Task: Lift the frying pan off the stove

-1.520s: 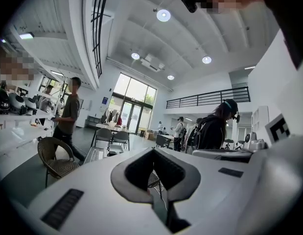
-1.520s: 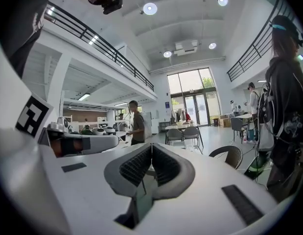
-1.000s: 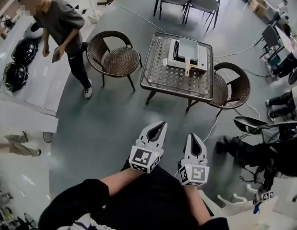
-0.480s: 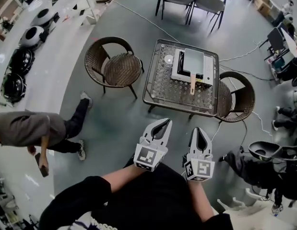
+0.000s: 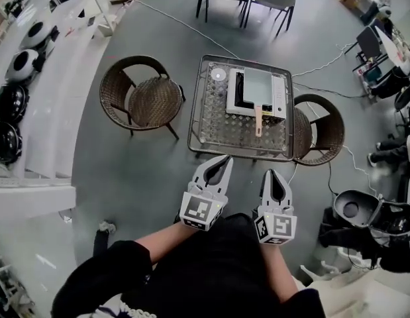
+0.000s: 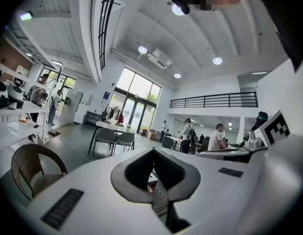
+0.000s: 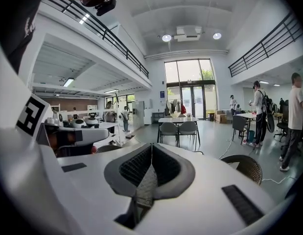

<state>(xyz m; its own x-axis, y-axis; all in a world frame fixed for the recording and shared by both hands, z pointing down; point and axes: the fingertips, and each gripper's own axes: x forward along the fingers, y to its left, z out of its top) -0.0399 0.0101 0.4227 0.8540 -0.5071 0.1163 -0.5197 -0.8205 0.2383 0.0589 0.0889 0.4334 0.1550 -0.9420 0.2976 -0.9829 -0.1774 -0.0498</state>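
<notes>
Standing before the table, both grippers empty and well short of the pan.
The left gripper and right gripper are held side by side over the floor, near each other, pointing at the table. Each has its jaws pressed together at the tips, with nothing between them. The square grey pan sits on the stove, with its wooden handle pointing towards the person. The stove lies on the table's far right part. One wicker chair stands left of the table, another right of it.
</notes>
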